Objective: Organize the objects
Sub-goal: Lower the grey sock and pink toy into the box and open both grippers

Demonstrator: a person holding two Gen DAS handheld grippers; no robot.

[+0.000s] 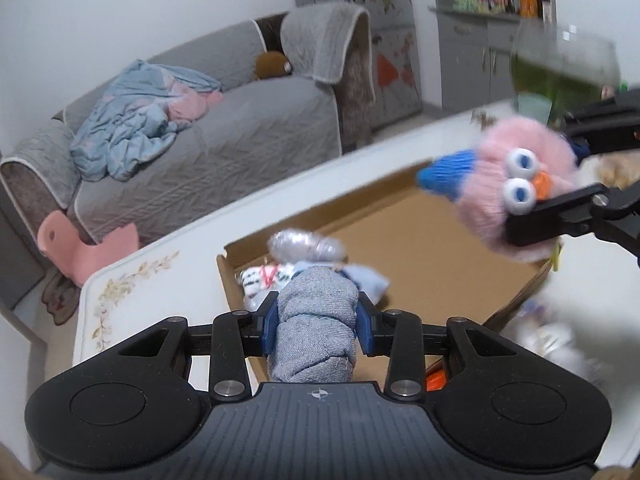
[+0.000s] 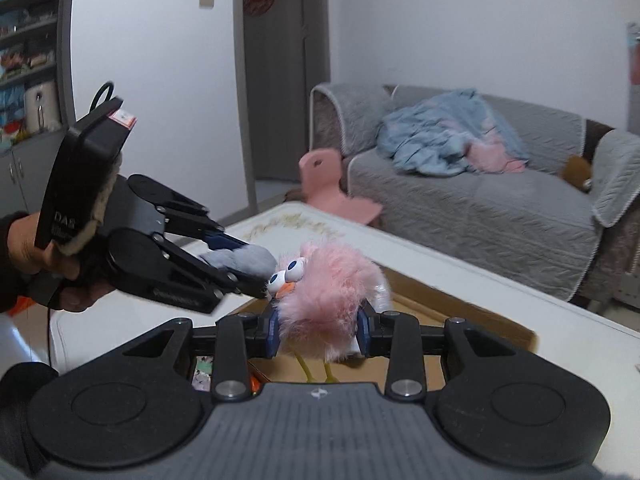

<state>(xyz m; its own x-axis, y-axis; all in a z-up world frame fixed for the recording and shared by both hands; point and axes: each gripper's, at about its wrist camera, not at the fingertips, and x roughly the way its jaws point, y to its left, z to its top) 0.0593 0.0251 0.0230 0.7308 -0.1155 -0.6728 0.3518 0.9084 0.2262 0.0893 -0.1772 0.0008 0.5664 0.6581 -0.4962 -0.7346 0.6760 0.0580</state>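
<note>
My left gripper (image 1: 318,322) is shut on a rolled grey cloth (image 1: 316,328) and holds it above the near left end of an open cardboard box (image 1: 420,220). The cloth also shows in the right wrist view (image 2: 244,260), with the left gripper (image 2: 256,276) at the left. My right gripper (image 2: 318,330) is shut on a fluffy pink bird toy (image 2: 332,300) with big eyes and an orange beak. In the left wrist view the toy (image 1: 516,184), with a blue knit part, hangs above the box's right side in the right gripper (image 1: 552,184).
Small wrapped items (image 1: 304,256) lie in the box's left corner. The box sits on a white table (image 1: 132,280) with a floral print. A glass vase (image 1: 560,64) stands at the table's far right. A grey sofa (image 2: 500,200) and a pink chair (image 2: 328,184) stand behind.
</note>
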